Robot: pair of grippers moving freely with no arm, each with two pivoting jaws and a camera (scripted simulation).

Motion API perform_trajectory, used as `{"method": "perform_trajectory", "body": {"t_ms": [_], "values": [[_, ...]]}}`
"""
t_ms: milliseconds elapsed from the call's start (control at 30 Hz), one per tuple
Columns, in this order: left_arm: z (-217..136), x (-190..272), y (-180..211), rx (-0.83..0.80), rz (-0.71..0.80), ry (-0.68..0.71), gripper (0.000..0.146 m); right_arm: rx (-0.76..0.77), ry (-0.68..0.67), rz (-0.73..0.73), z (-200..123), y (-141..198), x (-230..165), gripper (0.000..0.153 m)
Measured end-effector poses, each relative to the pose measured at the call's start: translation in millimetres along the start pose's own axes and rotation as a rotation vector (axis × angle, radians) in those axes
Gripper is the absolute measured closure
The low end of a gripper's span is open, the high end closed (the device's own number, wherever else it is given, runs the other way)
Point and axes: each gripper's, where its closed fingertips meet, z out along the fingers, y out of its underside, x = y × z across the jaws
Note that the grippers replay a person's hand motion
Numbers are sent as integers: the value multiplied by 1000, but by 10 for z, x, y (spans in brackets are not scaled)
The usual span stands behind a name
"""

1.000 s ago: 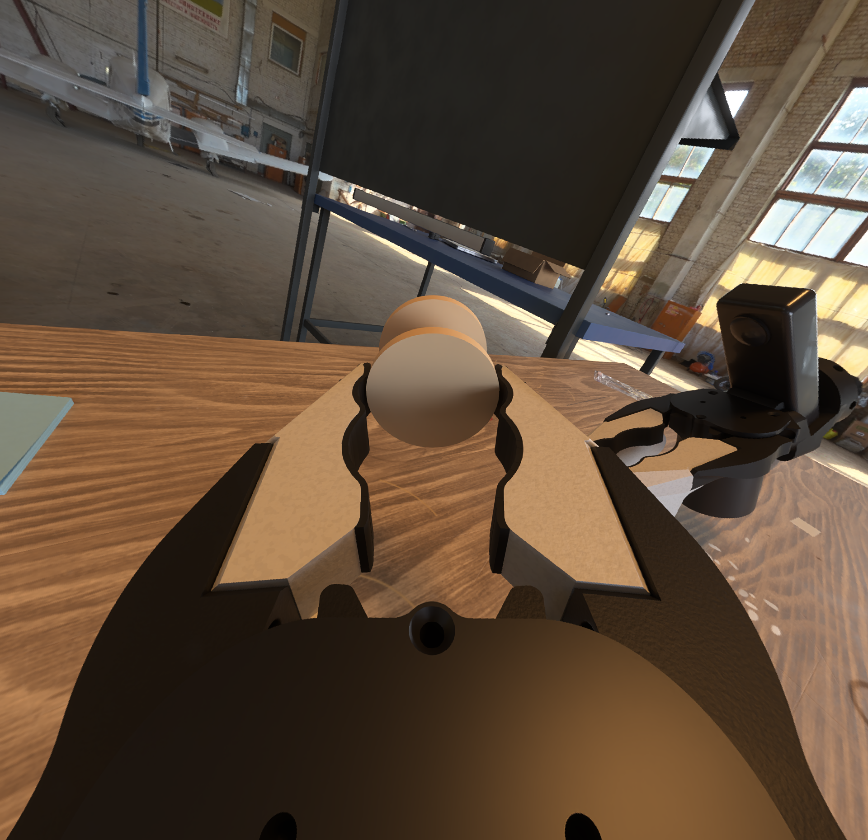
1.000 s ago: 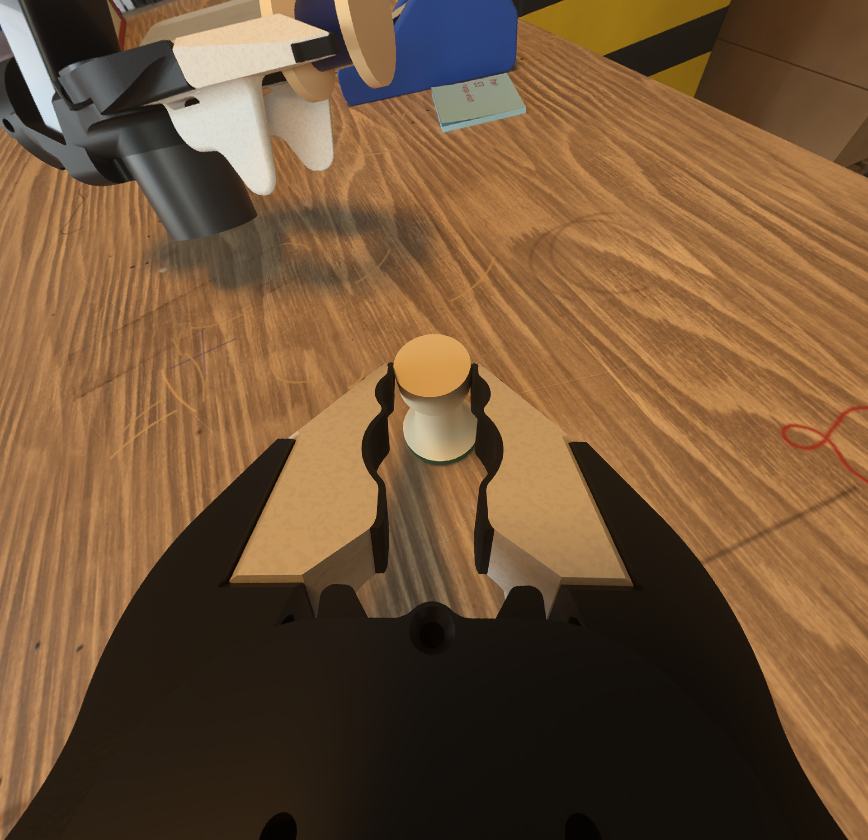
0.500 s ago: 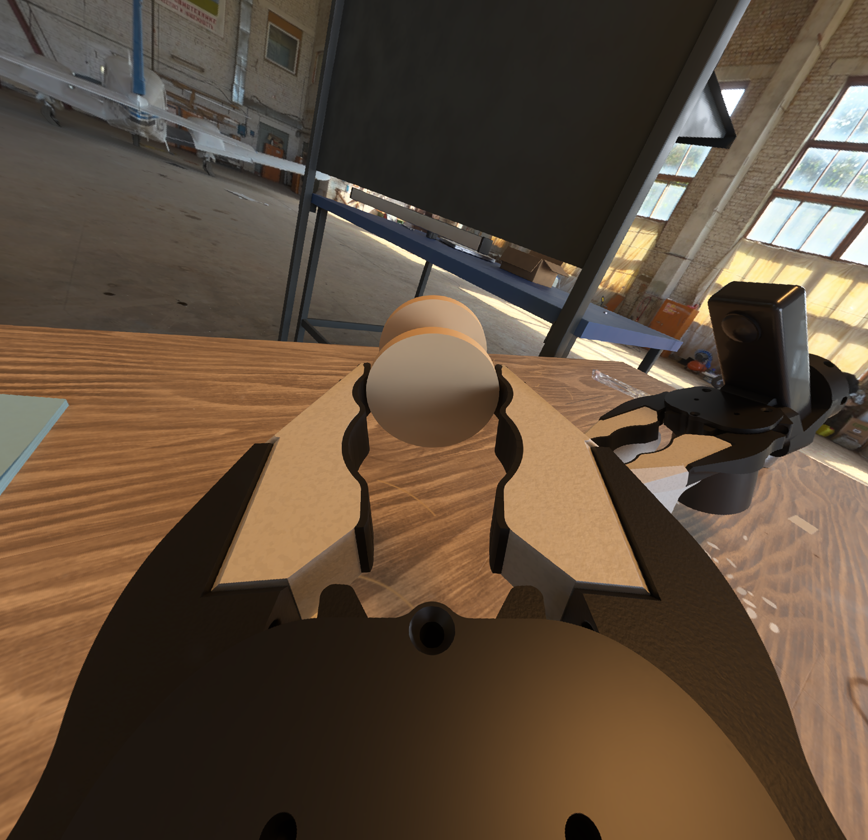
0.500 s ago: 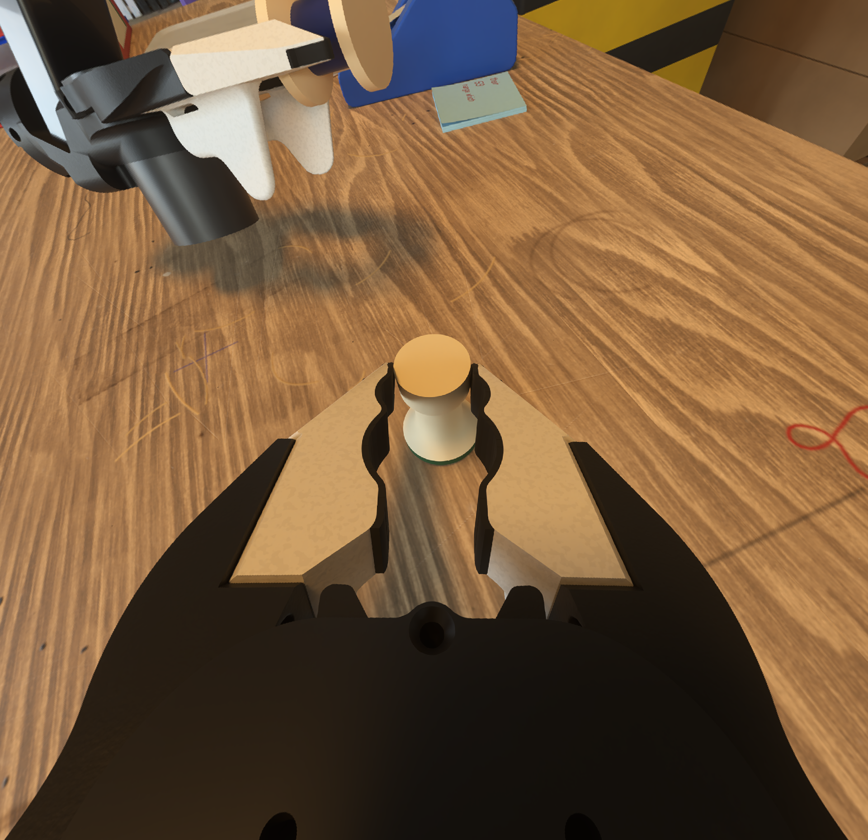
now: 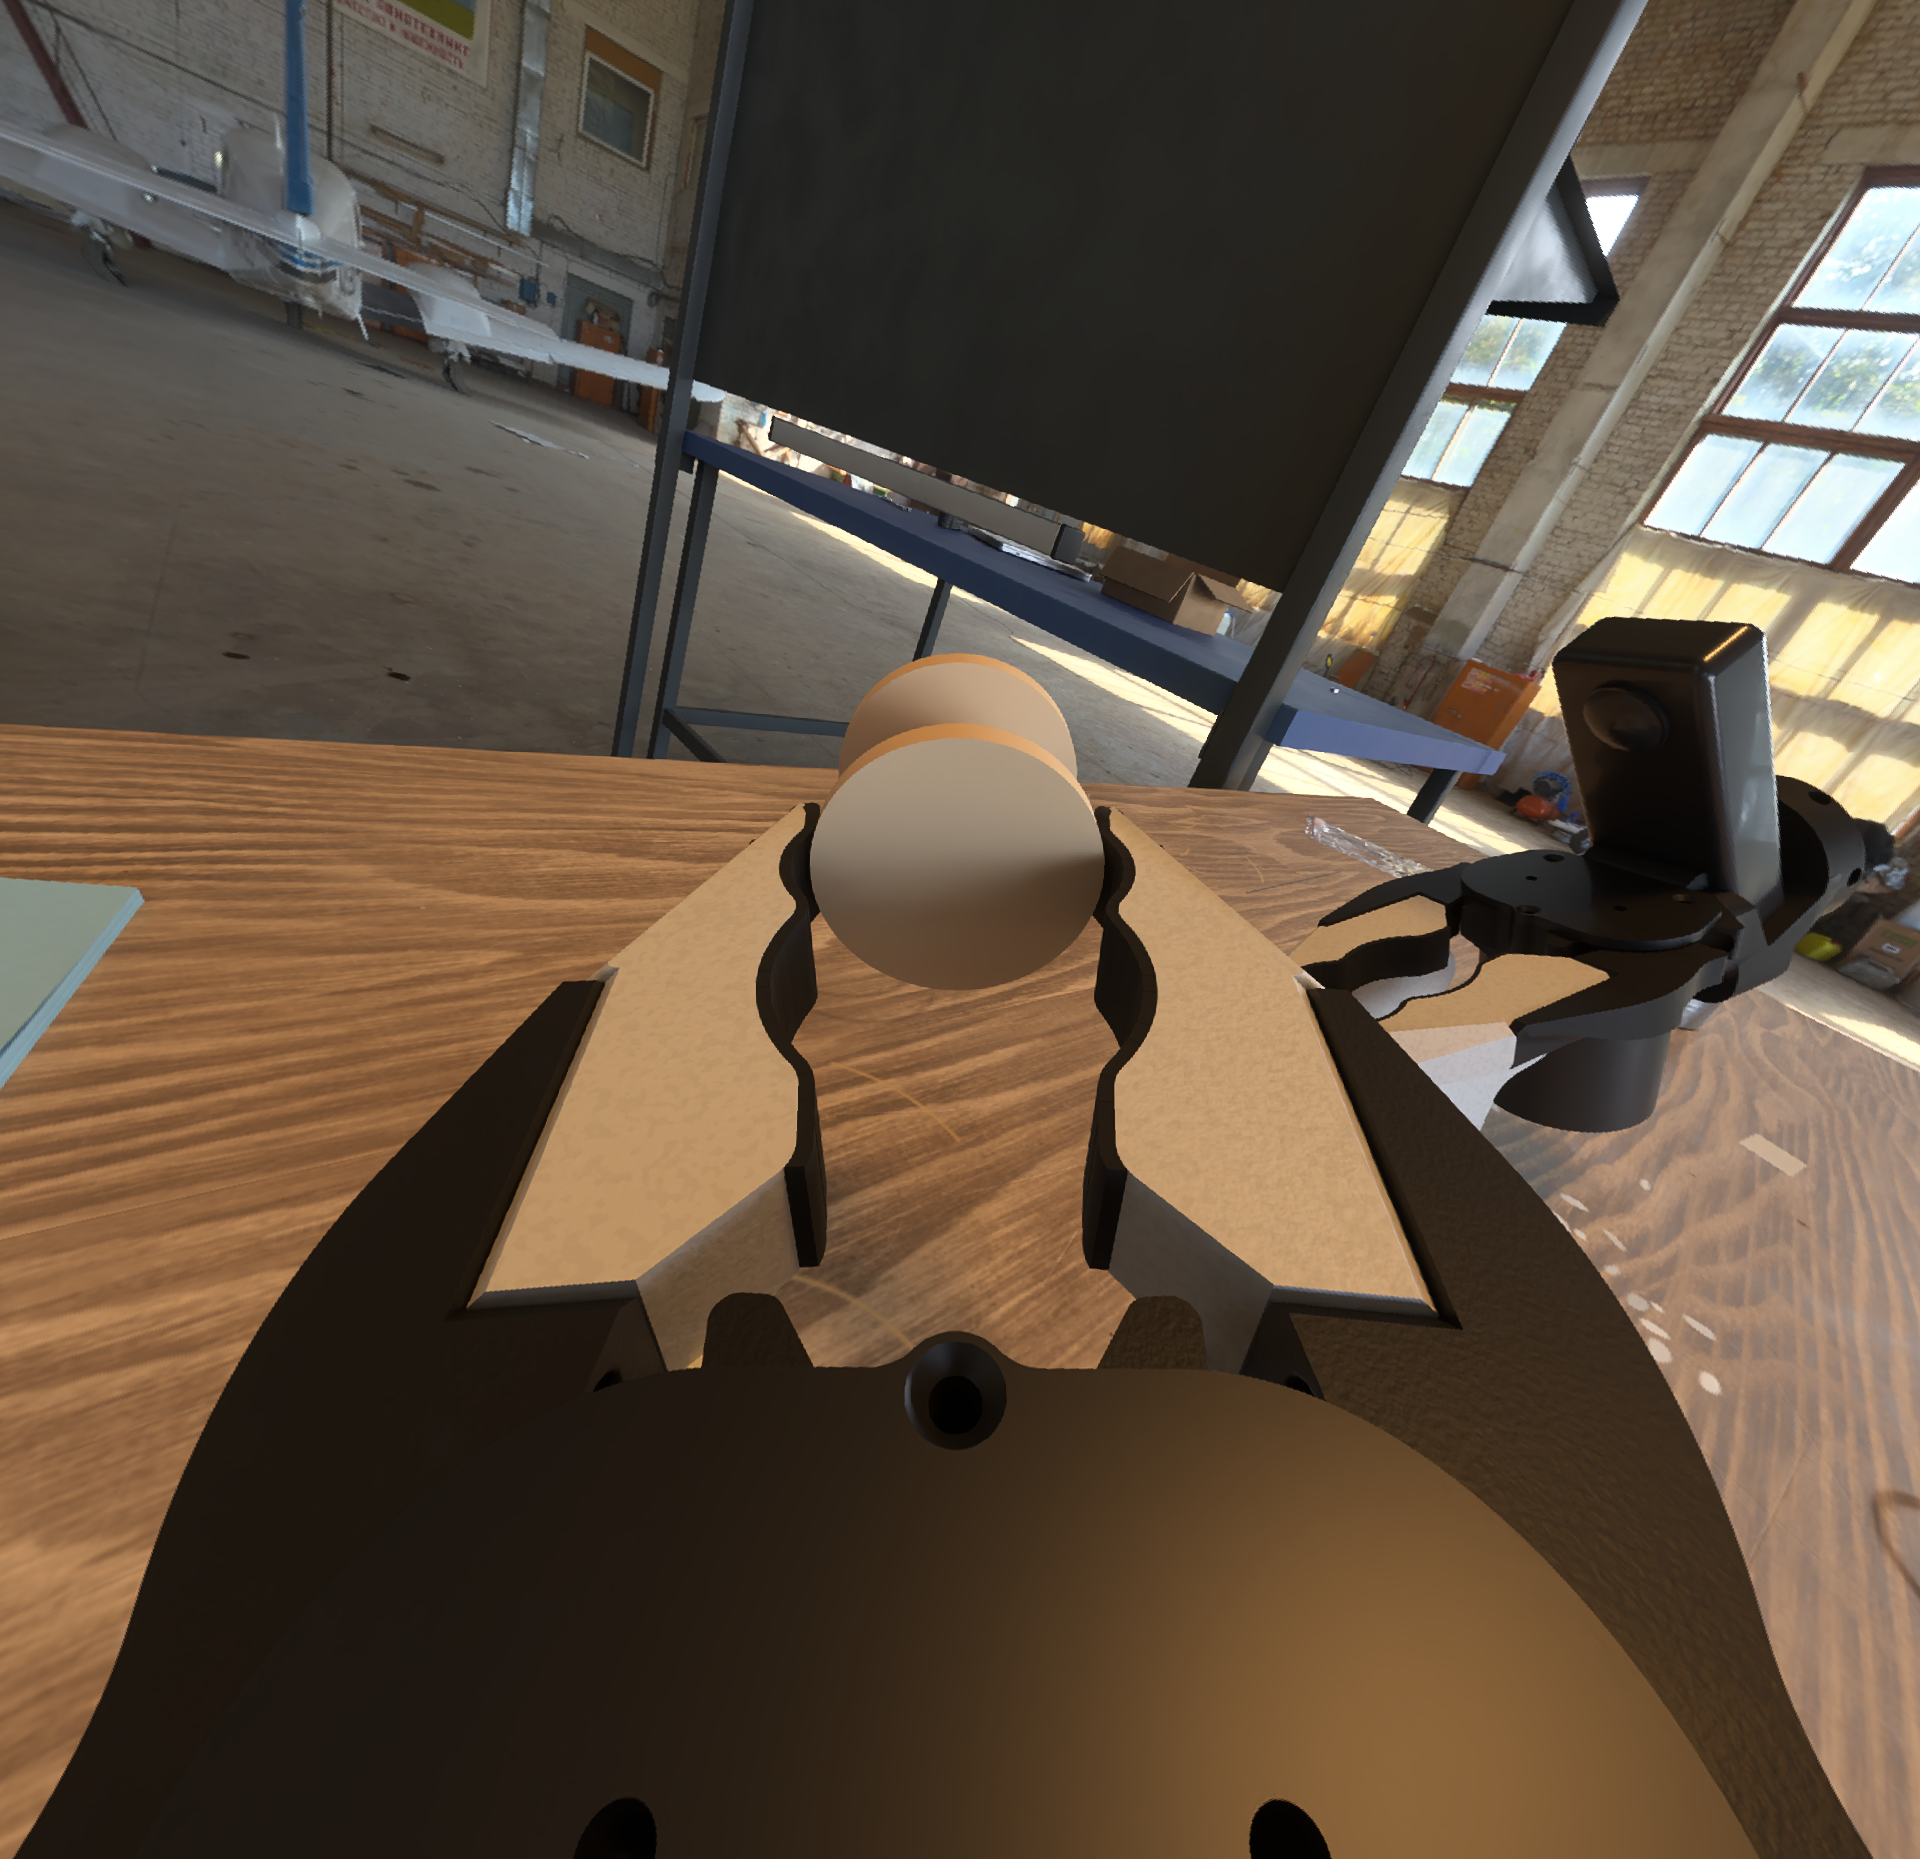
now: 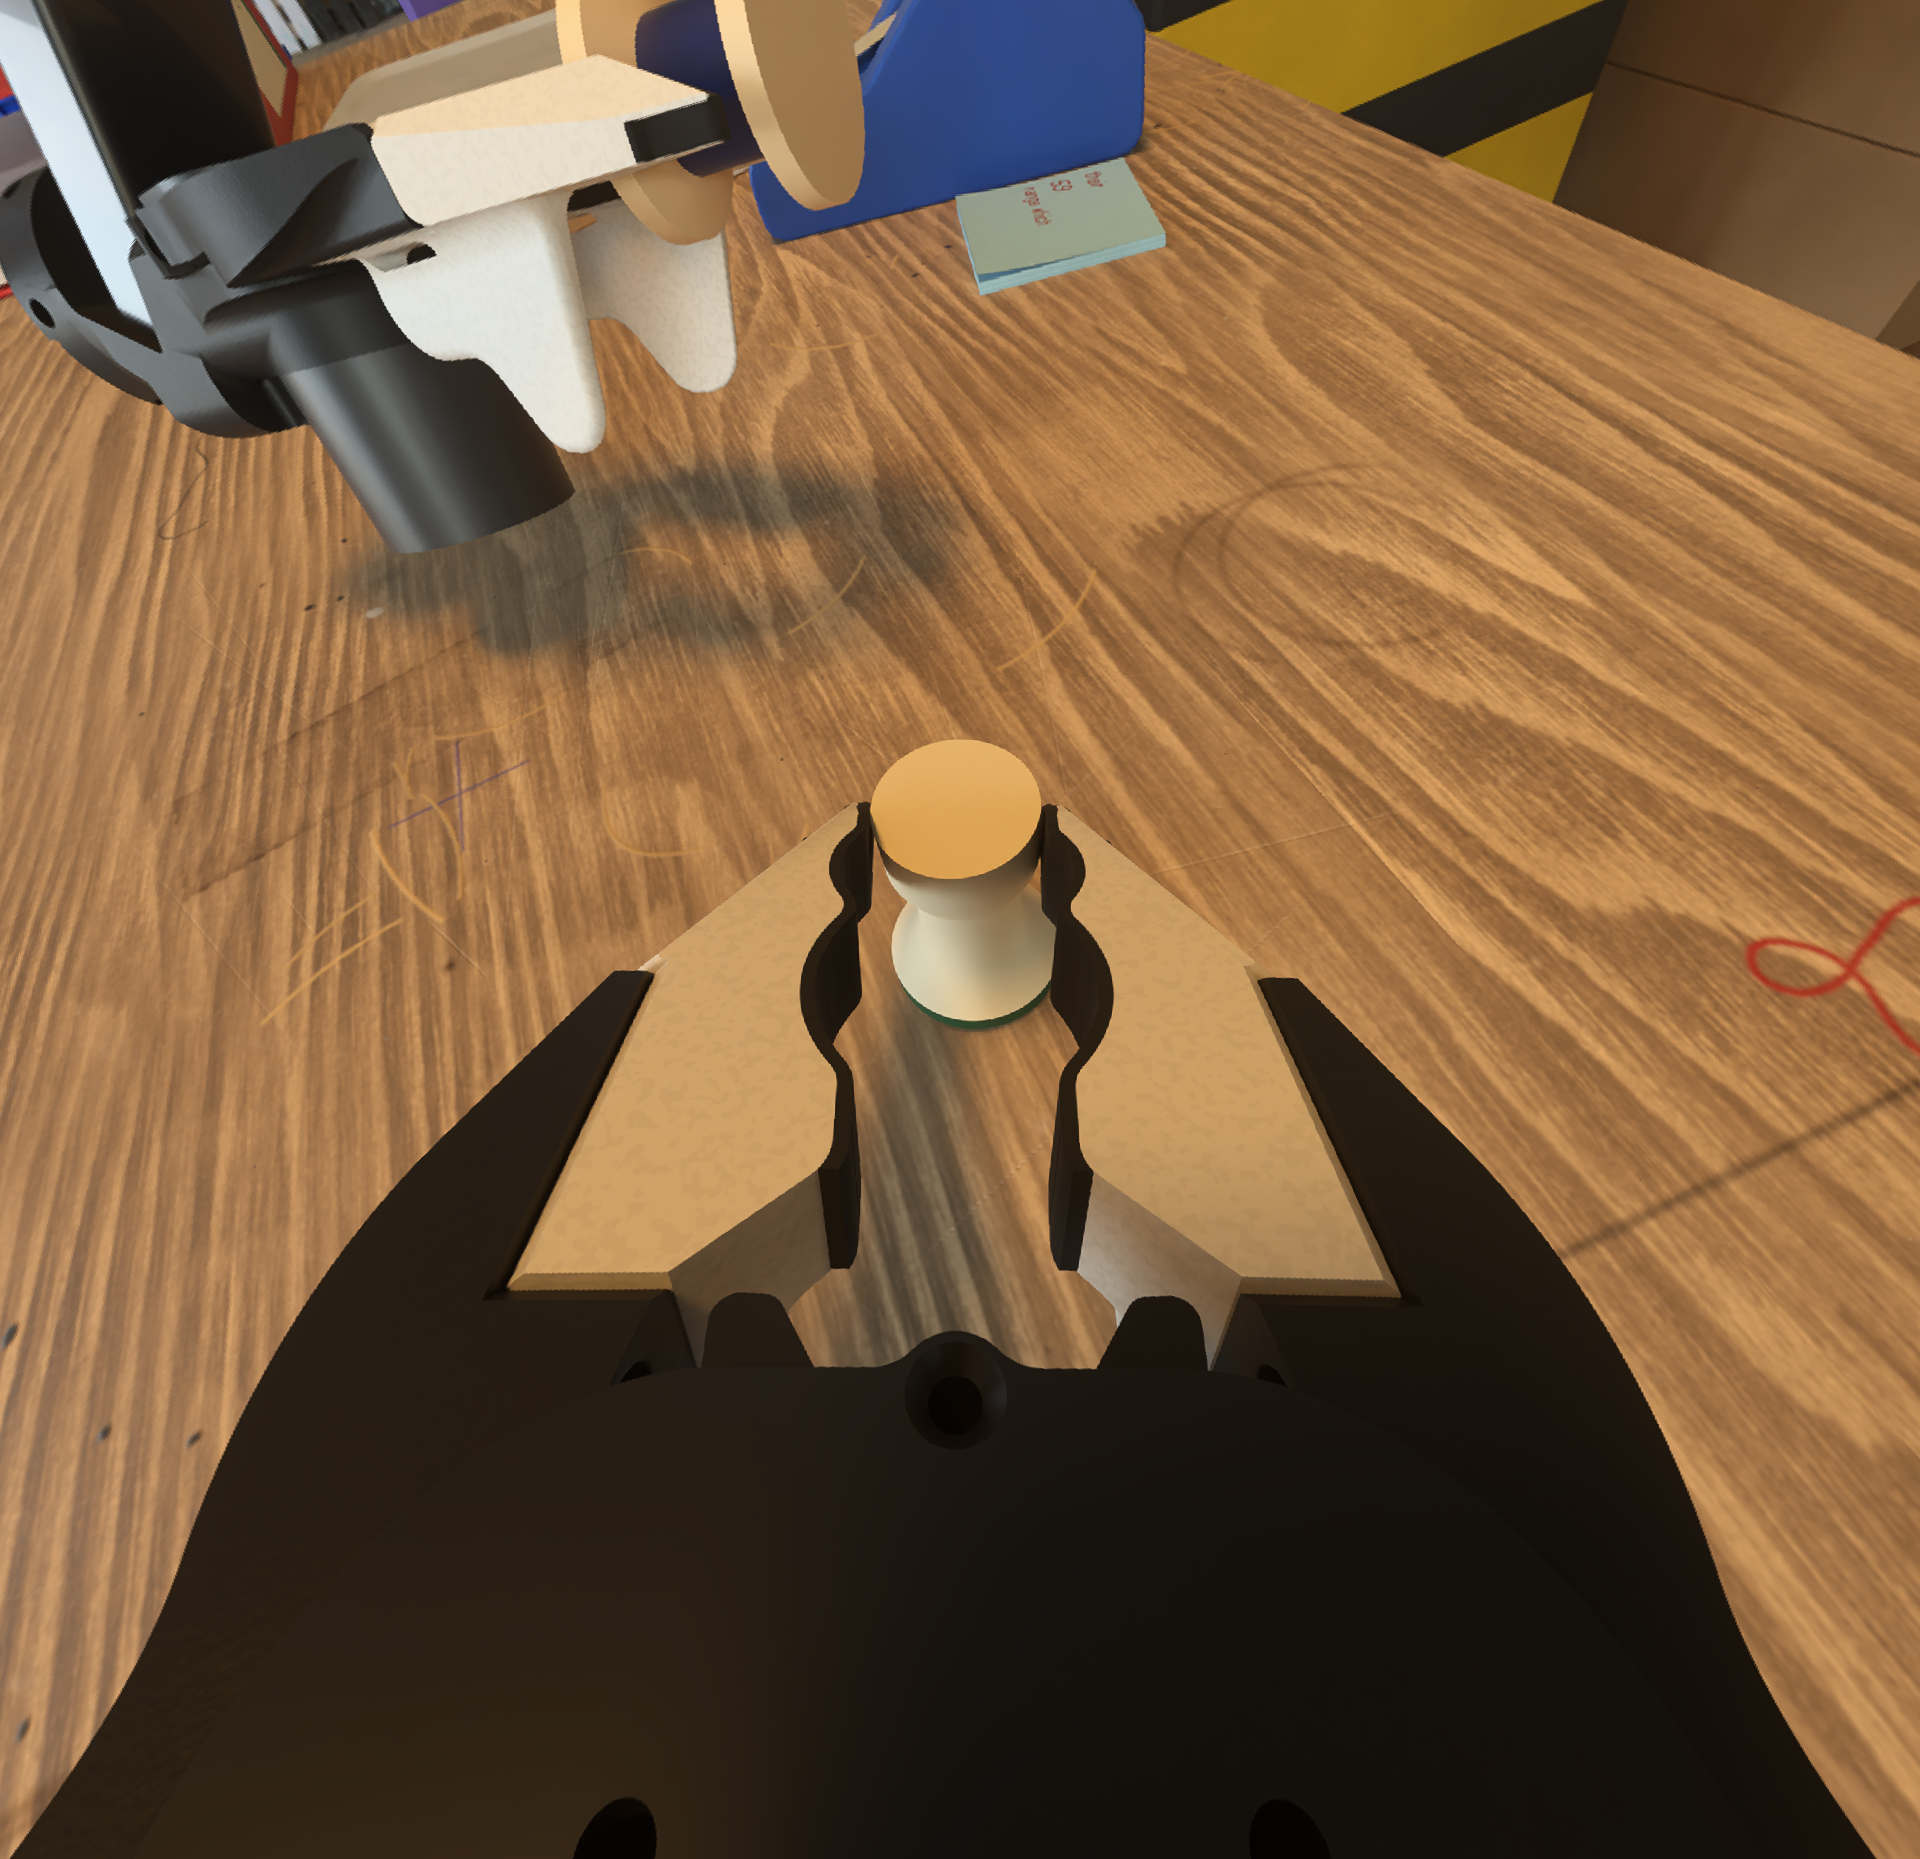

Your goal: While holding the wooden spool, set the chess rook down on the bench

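Little has moved since the earlier frames: left tool [image 5: 954,879] keeps its clamp on the wooden spool [image 5: 956,864], carried clear above the bench [image 6: 1351,666], spool axis pointing away along the fingers; only slight drift at the far left. Right tool [image 6: 956,910] stays narrow around the chess rook [image 6: 958,884], fingers at its head. Rook upright, long axis vertical, directly between the fingertips, green-edged base apparently at the bench surface; contact cannot be confirmed. Judged next: spread fingers, withdraw.
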Motion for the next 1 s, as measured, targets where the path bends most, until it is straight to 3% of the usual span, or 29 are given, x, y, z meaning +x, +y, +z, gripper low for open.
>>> {"method": "perform_trajectory", "body": {"t_ms": [433,733,1000], "values": [[3,76,68,-56,21,44,94,30,-20,28,-54,-6,-14,115],[-167,282,446,-383,130,190,94,-66,65,-43,16,105,-22,112],[-185,488,827,-616,281,273,94,-61,42,12,11,104,1,112]]}}
